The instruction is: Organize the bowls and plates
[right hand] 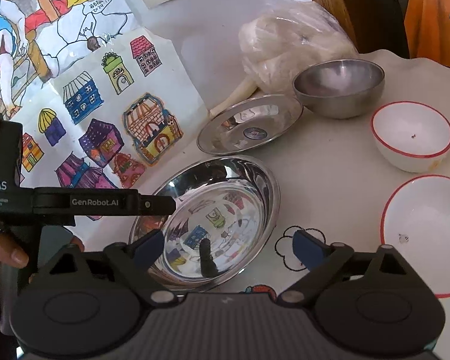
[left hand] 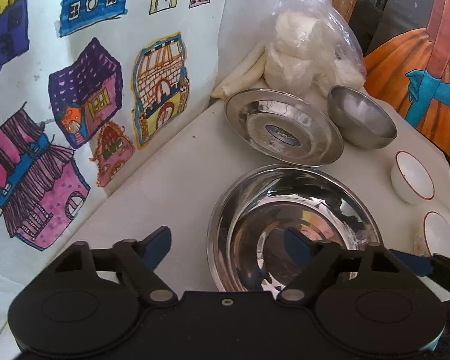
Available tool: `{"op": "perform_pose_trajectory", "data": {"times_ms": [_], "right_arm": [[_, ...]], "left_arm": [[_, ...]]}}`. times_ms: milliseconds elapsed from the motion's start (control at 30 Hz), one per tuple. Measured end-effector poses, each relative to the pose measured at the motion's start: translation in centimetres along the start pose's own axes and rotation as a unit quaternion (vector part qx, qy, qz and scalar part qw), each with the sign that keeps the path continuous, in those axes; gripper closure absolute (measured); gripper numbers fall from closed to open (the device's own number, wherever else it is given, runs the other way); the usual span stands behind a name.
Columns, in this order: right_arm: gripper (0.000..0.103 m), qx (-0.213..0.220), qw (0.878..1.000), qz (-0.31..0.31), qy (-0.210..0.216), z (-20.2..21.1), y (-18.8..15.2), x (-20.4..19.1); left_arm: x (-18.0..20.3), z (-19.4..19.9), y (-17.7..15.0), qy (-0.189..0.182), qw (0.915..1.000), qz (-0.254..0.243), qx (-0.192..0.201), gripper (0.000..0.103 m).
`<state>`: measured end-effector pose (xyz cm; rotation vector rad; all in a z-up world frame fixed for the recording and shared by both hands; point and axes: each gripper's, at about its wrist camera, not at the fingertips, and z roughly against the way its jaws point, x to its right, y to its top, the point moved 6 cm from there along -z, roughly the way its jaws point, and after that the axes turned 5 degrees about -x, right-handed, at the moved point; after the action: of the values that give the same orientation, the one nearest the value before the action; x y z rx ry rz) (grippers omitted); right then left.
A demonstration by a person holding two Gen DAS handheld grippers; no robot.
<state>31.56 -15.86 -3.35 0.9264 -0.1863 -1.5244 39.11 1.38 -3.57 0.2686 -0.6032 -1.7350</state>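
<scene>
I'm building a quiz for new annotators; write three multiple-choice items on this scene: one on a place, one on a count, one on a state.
1. Where does the flat steel plate with the blue sticker lie?
A. inside the large shiny steel bowl
B. on the table, between the large shiny steel bowl and the clear plastic bag of white lumps
C. on a white bowl

2. How many red-rimmed white bowls show?
A. one
B. two
C. four

3. What does the small matte steel bowl hold?
A. nothing
B. a spoon
C. soup

Key: 1 B, it rests flat between them. 2 B, the second sits nearer the camera. 3 A, its inside is bare.
</scene>
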Motion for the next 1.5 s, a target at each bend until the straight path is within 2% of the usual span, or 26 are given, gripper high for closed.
{"op": "perform_pose_trajectory", "data": {"times_ms": [67, 200, 300, 567, 733, 1133, 1333, 1500], "right_arm": [[0.015, -0.004, 1.000, -0.001, 0.002, -0.3, -0.1, 0.0], [0.032, -0.008, 1.000, -0.005, 0.000, -0.8, -0.3, 0.2], [0.043, -0.008, 1.000, -0.003, -0.006, -0.9, -0.4, 0.3], [0.062, -0.001, 0.999, 0.016, -0.029, -0.9, -0.4, 0.3], [0.075, 0.004, 0.999, 0.013, -0.039, -0.7, -0.3, 0.8], [0.076, 0.024, 0.999, 0.014, -0.042, 1.0, -0.2, 0.7], [0.076, 0.034, 0.999, 0.023, -0.028, 2.3, -0.3, -0.2], [0.076, 0.031, 0.999, 0.040, -0.008, 2.9, -0.8, -1.8]], "left_arm": [[0.0, -0.1, 0.0, -0.005, 1.0000, 0.004, 0.000, 0.032], [-0.1, -0.5, -0.1, -0.009, 0.9999, 0.011, -0.004, 0.056], [-0.3, -0.8, -0.1, -0.011, 0.9998, 0.017, -0.006, 0.064], [0.1, -1.0, -0.2, -0.008, 0.9999, 0.015, -0.001, 0.067], [-0.1, -0.6, -0.1, -0.006, 0.9998, 0.021, 0.002, 0.076], [1.1, 1.8, -0.5, -0.009, 0.9997, 0.012, 0.020, 0.077], [0.8, 4.2, -1.2, -0.010, 0.9990, 0.018, 0.039, 0.079], [-0.6, 6.2, -2.6, 0.007, 0.9981, 0.029, 0.054, 0.084]]}}
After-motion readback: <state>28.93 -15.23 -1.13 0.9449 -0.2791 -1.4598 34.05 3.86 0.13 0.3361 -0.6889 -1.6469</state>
